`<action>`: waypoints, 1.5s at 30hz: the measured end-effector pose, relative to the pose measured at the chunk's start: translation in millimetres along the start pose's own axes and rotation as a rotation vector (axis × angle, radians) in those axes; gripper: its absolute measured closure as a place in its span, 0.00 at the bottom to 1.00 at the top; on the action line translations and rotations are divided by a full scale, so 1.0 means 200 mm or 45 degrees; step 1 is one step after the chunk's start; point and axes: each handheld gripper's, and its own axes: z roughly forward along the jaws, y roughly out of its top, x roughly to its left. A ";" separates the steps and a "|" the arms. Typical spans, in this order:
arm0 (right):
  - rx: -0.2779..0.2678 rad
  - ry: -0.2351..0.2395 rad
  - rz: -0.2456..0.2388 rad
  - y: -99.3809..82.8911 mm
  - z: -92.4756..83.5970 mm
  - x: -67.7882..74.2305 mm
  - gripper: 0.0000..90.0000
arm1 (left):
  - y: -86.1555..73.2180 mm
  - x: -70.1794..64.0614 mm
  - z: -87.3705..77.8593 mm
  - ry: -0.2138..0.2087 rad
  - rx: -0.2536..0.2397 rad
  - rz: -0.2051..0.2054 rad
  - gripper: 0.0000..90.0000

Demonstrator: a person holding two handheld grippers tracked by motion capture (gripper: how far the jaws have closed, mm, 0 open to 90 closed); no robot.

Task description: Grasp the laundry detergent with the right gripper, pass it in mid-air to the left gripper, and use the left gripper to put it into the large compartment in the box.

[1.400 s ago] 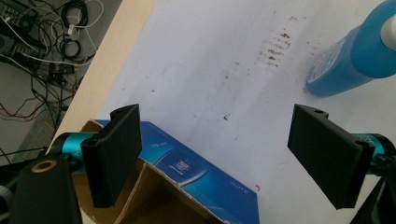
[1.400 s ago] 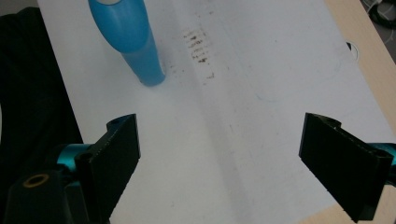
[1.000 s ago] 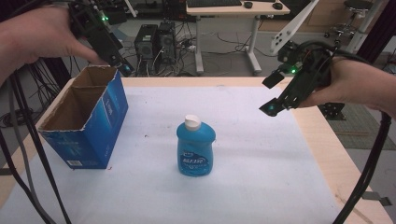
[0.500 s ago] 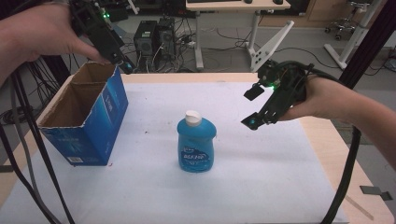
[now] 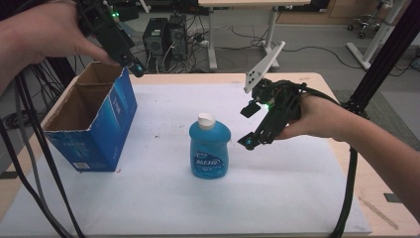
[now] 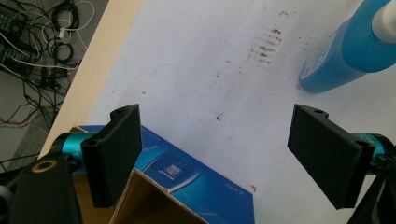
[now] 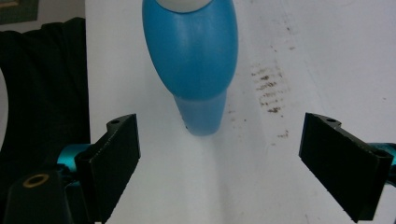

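- One blue bottle (image 5: 210, 147) stands upright near the middle of the table (image 5: 297, 208), its long axis vertical and its white cap (image 5: 206, 120) pointing up.
- The right gripper (image 5: 248, 126) hangs just to the bottle's right, jaws spread wide, holding nothing.
- One open cardboard box (image 5: 91, 124) sits by the left edge.
- The left gripper (image 5: 136, 68) hovers over the box's far corner, jaws apart and empty.

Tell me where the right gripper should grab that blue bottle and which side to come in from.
Grip the blue bottle across its body, below the white cap. It stands upright and alone on the white table cover, so a level approach from its right looks best: the right gripper hangs there, open. The right gripper view suggests the narrower width would fit between the jaws.
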 end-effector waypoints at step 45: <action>0.029 -0.024 -0.042 0.08 0.33 0.03 0.25 | 0.01 -0.02 0.02 0.002 -0.009 0.017 0.20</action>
